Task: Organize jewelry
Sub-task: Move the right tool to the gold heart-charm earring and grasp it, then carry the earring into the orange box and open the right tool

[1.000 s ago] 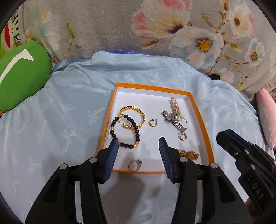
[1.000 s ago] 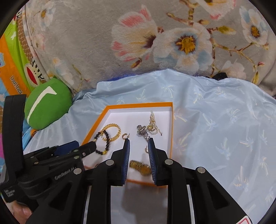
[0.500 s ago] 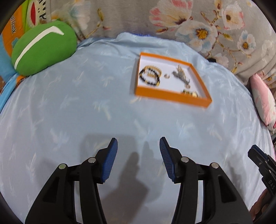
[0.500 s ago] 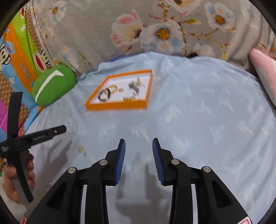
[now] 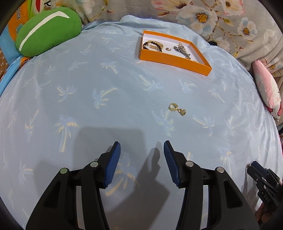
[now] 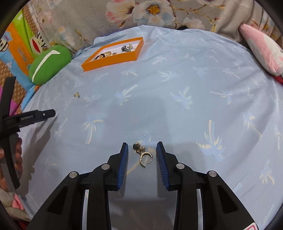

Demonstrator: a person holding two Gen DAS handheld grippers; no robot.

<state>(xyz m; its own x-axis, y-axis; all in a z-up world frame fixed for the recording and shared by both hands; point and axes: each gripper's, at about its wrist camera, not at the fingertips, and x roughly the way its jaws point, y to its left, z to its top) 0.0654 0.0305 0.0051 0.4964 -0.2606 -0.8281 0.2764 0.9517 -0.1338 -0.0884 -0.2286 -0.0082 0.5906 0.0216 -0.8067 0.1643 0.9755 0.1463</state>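
Observation:
An orange tray [image 5: 169, 57] with white inside holds a black bead bracelet [image 5: 152, 46], gold chain, watch and small earrings; it also shows in the right wrist view [image 6: 113, 61]. A gold hoop earring with a drop [image 5: 176, 108] lies on the blue cloth ahead of my open, empty left gripper [image 5: 141, 159]. The same earring shows small in the right wrist view [image 6: 77, 95]. Another gold hoop earring with beads [image 6: 143, 154] lies between the fingers of my open right gripper [image 6: 141, 157], not gripped.
A blue palm-print cloth [image 5: 88, 88] covers the bed. A green cushion [image 5: 46, 31] sits at the far left, a pink pillow [image 5: 267, 90] at the right edge. Floral fabric [image 5: 203, 16] lies behind the tray. The left tool [image 6: 26, 118] shows at the right view's left side.
Both grippers have pulled back far from the tray toward the near side of the cloth. The right gripper has opened wider and now straddles a loose earring.

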